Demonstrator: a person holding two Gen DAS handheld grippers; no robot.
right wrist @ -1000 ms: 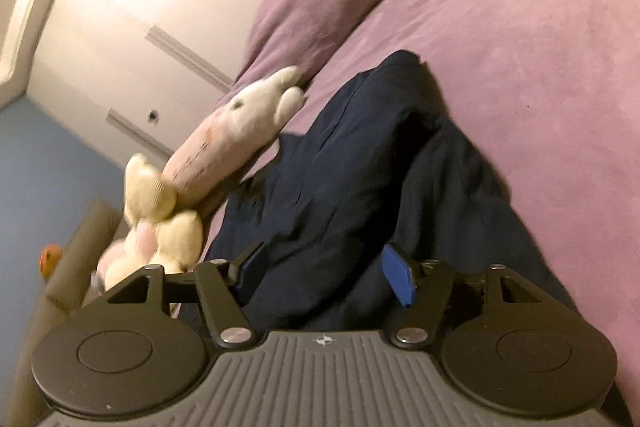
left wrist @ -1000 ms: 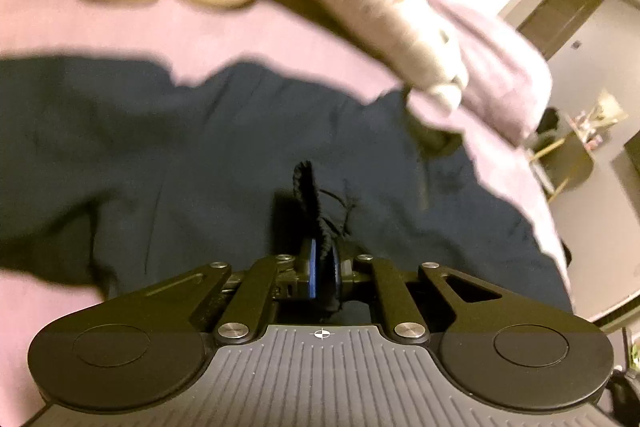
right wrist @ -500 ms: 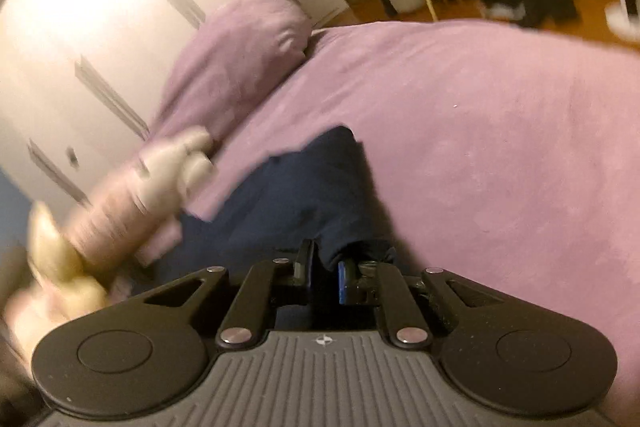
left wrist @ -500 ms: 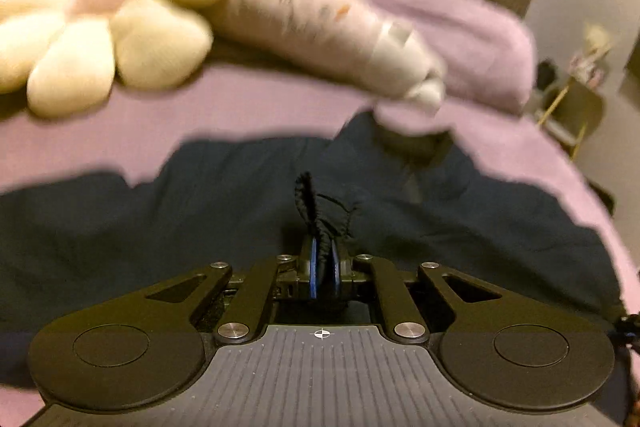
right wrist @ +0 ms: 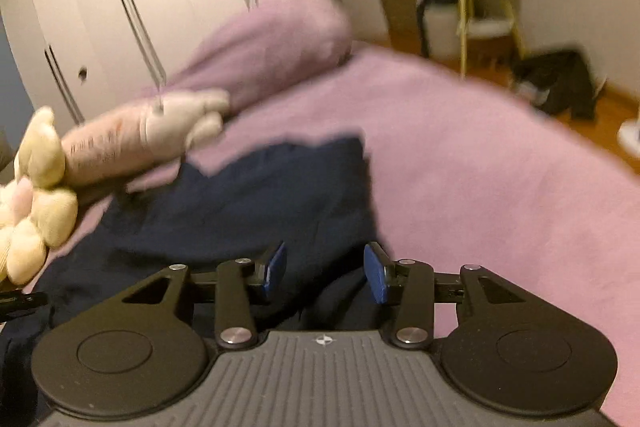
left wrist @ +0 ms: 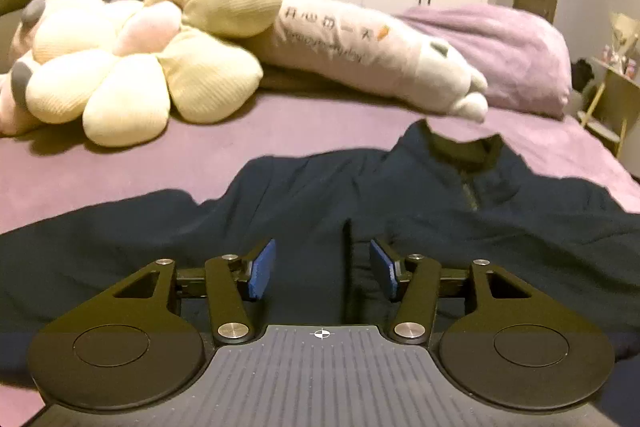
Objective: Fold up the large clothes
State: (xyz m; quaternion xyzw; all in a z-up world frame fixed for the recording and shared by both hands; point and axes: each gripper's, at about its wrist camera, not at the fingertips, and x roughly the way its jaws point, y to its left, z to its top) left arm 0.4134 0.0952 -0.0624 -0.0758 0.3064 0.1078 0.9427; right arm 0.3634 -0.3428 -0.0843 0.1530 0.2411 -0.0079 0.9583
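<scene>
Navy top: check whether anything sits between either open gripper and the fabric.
Nothing visible does. The left gripper and right gripper both hang open directly over the navy top. The plush toys lie beyond it on the bed.

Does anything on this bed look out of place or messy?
The navy top lies rumpled on the purple bedspread, its collar almost under the long plush toy's paws. Both grippers are open above it.

Warm, dim indoor light tints both fisheye views yellow, the left wrist view fairly sharp with curved edges, the right wrist view smeared, probably by motion, and the dark garment [left wrist: 360, 195] nearly featureless.
</scene>
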